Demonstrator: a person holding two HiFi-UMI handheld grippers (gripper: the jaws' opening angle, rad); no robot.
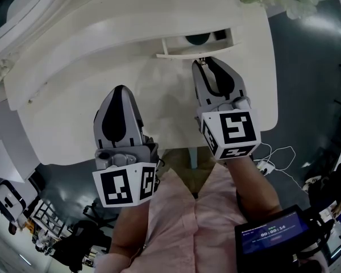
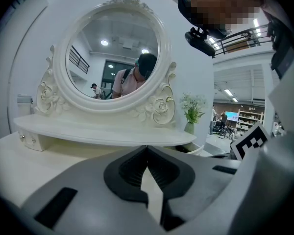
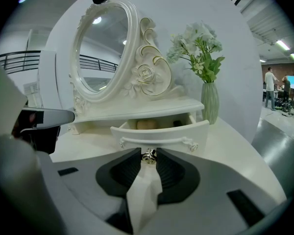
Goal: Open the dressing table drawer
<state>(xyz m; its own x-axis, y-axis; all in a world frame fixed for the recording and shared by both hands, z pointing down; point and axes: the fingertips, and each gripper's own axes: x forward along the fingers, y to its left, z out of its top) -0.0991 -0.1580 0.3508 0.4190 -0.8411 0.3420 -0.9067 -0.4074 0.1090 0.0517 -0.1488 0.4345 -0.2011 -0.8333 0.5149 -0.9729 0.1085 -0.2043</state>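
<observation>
The white dressing table point(image 1: 159, 104) has its right drawer point(image 1: 196, 45) pulled partly out from under the shelf. In the right gripper view the drawer point(image 3: 159, 133) shows a curved front, and a beige thing point(image 3: 146, 125) lies inside. My right gripper point(image 1: 203, 61) is shut on the drawer's small metal knob point(image 3: 148, 155), which sits between the fingertips. My left gripper point(image 1: 120, 89) hovers over the table's left part, its jaws shut with nothing between them, pointing toward the oval mirror point(image 2: 112, 58).
A green vase of white flowers point(image 3: 209, 102) stands on the table's right side, just beyond the drawer. A second small drawer knob point(image 2: 23, 137) shows at the left under the shelf. Cables point(image 1: 278, 155) lie on the floor at the right.
</observation>
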